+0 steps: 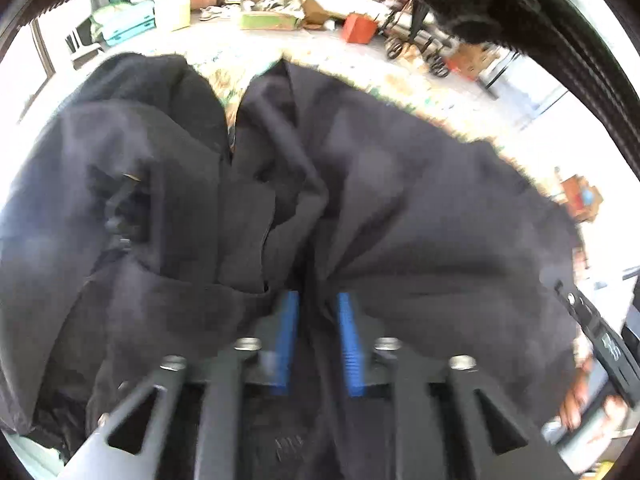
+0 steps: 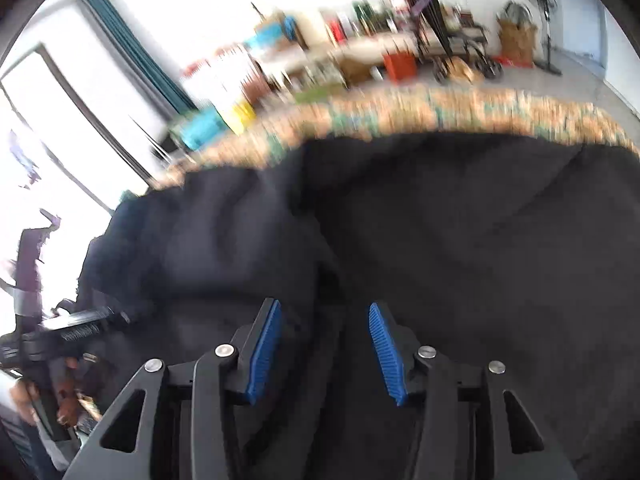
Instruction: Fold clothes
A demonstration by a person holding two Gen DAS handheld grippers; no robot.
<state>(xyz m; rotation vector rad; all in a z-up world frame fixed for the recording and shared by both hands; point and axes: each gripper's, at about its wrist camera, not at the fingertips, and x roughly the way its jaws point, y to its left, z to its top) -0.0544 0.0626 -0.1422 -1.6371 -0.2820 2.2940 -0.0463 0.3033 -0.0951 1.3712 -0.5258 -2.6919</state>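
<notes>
Left gripper point(image 1: 316, 308): nearest the lens, blue pads parted, pointing steeply down into the cloth. A ridge of dark fabric runs up between the pads, yet the pads do not seem to press on it, so this reads as open rather than a grip.

Right gripper point(image 2: 324, 312): jaws standing apart too, wider by the look of it, hovering over flat black cloth. Nothing is pinched; the blue pads show clear on both inner faces.

Dark garment point(image 1: 360, 200): there it is, spread over a patterned cover point(image 2: 460, 108), filling most of both wrist views. Probably trousers, though blur makes that a guess.

Lie of the garment: two lobes of cloth run away from the left gripper towards the far edge, split by a narrow gap where the cover shows through. Long axis, judged from that, runs from the near edge to the far one.

Why the placing: both tools sit at the near end, side by side, likely set to take hold there and carry it over.

Other hand in view: the right tool's holder point(image 1: 580, 404) shows low at the left camera's edge.

Background: cluttered room, an orange box point(image 1: 360, 28) on the floor well beyond.
</notes>
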